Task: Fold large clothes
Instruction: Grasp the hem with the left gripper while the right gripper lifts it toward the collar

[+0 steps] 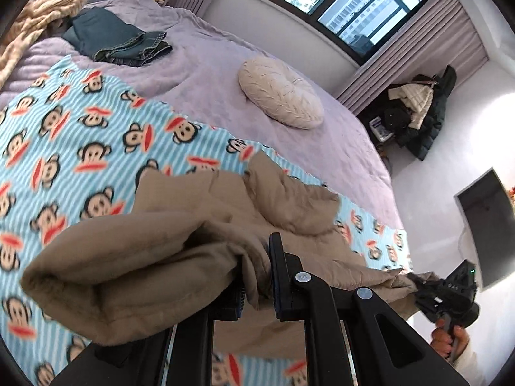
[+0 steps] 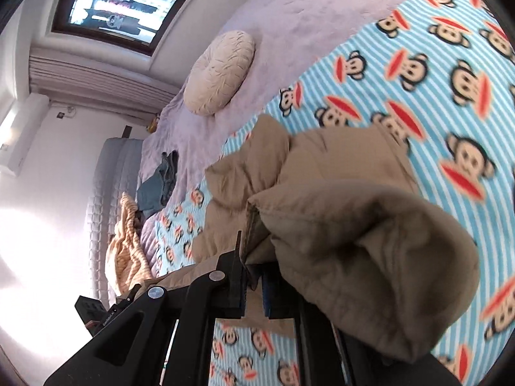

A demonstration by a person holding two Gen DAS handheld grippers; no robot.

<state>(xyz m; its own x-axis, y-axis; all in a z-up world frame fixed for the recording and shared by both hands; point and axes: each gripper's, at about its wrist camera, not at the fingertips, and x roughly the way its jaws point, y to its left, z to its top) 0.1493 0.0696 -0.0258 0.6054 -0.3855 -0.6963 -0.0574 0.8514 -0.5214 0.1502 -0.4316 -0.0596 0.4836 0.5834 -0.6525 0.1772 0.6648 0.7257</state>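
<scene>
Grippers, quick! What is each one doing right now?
Left gripper: closed, pinching the tan padded fabric garment.
Right gripper: closed, pinching the same tan garment.

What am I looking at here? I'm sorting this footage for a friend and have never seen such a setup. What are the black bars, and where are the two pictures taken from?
The black bars are two hand-held grippers, one in each of a person's hands. Each carries a wide-angle camera looking along its fingers, hence the round, bent pictures. One picture is from the left gripper, the other from the right gripper. In the left view you can also see the person's hand holding the right gripper. Both are shut on a tan padded garment, lifting its near edge above a monkey-print blanket on a bed with a lilac cover. Also on the bed: a round cream cushion, folded jeans and a striped beige cloth.
</scene>
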